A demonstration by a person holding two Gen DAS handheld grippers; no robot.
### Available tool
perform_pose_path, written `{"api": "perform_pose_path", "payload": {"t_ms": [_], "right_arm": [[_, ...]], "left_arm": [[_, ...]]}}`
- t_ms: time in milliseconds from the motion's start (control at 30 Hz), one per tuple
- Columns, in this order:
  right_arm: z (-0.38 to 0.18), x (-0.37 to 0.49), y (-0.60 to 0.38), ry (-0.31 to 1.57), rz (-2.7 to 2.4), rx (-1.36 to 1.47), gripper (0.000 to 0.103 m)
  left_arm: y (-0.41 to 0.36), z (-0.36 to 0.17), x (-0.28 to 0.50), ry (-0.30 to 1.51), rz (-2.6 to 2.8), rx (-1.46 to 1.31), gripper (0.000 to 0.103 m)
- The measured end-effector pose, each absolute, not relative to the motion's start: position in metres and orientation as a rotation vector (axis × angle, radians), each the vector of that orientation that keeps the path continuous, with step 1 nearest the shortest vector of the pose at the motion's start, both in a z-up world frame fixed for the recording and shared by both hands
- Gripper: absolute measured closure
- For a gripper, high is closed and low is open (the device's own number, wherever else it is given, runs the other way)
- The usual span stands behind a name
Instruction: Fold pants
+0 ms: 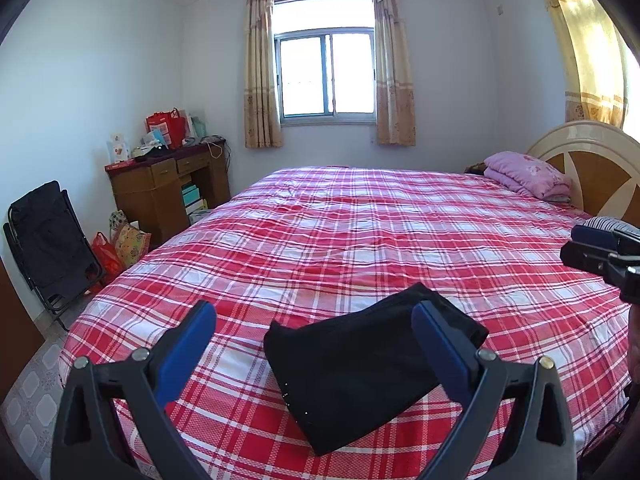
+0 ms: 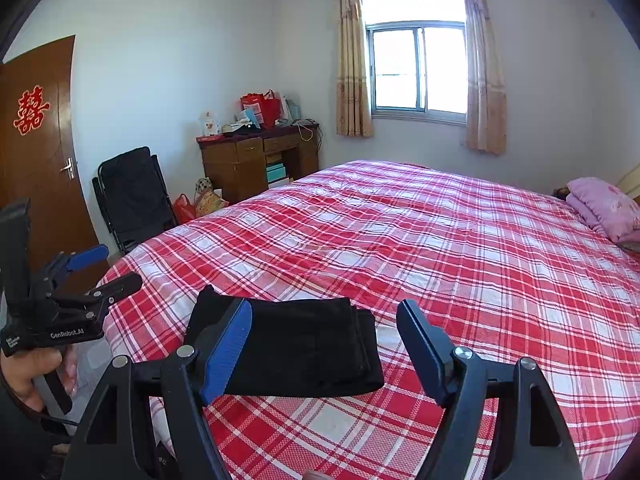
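Observation:
Black pants [image 1: 360, 368], folded into a compact rectangle, lie on the red plaid bed [image 1: 380, 232] near its front edge. They also show in the right wrist view [image 2: 304, 352]. My left gripper [image 1: 316, 344] is open and empty, raised above the pants. It also shows at the left of the right wrist view [image 2: 100, 268], held by a hand. My right gripper [image 2: 324, 344] is open and empty above the pants. It shows at the right edge of the left wrist view [image 1: 600, 248].
A folded pink quilt [image 1: 528, 174] lies at the headboard [image 1: 592, 160]. A wooden desk [image 1: 168, 188] with bags, a black folded chair [image 1: 48, 240] and bags on the floor [image 1: 120, 244] stand left of the bed. A brown door [image 2: 36, 140] is far left.

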State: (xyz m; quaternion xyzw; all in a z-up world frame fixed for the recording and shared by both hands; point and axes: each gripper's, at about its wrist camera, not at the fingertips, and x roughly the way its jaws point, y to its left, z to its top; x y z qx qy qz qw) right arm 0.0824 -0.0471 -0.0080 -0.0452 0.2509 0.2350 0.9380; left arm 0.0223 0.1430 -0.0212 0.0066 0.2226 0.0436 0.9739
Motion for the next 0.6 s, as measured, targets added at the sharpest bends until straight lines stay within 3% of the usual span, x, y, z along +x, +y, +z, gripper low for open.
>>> {"api": "perform_pose_path", "payload": {"t_ms": [600], "right_arm": [[-0.0116,0.0823,-0.0413,0.516,0.478,-0.106,0.026]], "left_arm": [[0.143,-0.0208,0.0209,0.448,0.094,0.014,0.002]]}}
